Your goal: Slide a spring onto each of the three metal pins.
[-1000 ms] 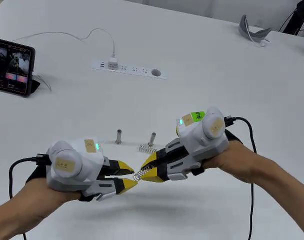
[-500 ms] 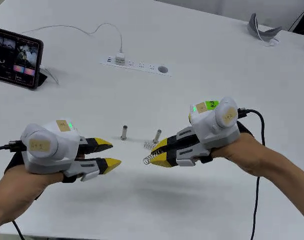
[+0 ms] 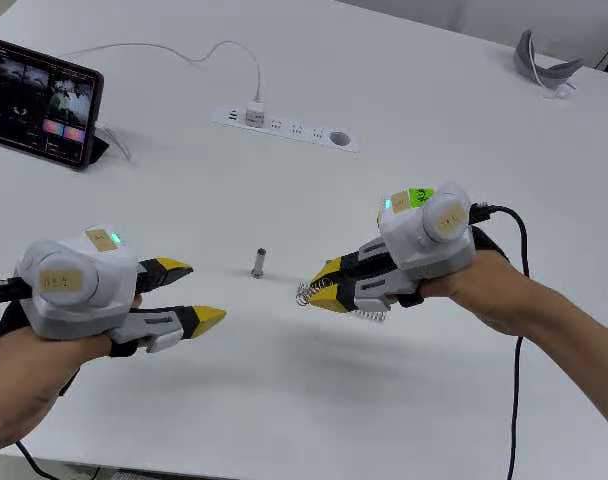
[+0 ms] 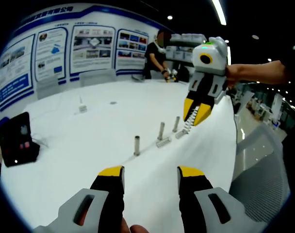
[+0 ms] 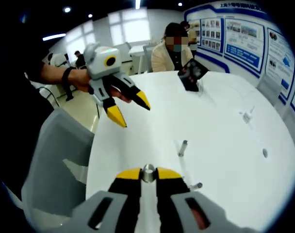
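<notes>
My right gripper (image 3: 319, 284) is shut on a small coil spring (image 3: 304, 294), held just above the white table (image 3: 284, 400). In the right gripper view the spring (image 5: 148, 170) sits end-on between the shut jaws. One upright metal pin (image 3: 258, 262) stands left of the spring. In the left gripper view three pins stand in a row: (image 4: 137, 145), (image 4: 161, 131), (image 4: 176, 124). A loose spring (image 4: 163, 142) lies beside them. Another spring (image 3: 370, 315) lies under the right gripper. My left gripper (image 3: 192, 292) is open and holds nothing, well left of the pins.
At the far left a tablet (image 3: 39, 100) stands. A white power strip (image 3: 289, 128) with a cable lies at the back. A grey object (image 3: 544, 60) rests at the far right corner. People stand in the background (image 4: 157, 56).
The two grippers were tip to tip around the spring; the left gripper has drawn back left with its jaws open. The right gripper keeps the spring and has neared the pins.
</notes>
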A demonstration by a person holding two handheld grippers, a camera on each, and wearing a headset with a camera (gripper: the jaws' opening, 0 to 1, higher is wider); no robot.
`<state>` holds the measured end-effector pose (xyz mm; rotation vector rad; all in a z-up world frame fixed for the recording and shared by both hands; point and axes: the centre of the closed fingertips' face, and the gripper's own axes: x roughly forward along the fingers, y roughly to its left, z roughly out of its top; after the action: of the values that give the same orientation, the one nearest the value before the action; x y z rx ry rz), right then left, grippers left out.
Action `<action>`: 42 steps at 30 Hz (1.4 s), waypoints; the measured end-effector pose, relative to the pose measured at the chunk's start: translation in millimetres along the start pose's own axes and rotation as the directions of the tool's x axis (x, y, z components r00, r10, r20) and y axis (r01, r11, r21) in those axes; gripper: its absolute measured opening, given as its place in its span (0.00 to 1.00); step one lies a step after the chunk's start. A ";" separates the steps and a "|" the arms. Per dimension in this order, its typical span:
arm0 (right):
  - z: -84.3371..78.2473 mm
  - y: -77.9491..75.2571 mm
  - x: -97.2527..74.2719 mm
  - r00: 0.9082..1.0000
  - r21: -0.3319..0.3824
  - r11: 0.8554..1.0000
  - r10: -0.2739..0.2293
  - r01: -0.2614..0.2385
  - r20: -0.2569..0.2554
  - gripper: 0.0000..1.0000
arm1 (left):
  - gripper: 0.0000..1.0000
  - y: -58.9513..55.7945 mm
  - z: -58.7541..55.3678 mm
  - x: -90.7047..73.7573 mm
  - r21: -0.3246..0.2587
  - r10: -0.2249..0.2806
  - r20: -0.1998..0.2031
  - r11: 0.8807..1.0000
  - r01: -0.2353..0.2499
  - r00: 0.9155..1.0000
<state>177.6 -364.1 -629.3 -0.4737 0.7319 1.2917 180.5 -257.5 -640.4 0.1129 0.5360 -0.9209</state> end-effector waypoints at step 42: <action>18.5 -61.5 42.2 0.992 -0.112 0.994 -0.013 -0.001 -0.128 0.12 | 0.66 28.7 -28.3 -20.1 -0.056 0.087 -0.059 0.994 -0.091 0.994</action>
<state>245.7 -336.6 -651.8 -0.6544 0.7677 1.3100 182.1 -216.5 -658.8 0.1091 0.6057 -0.8163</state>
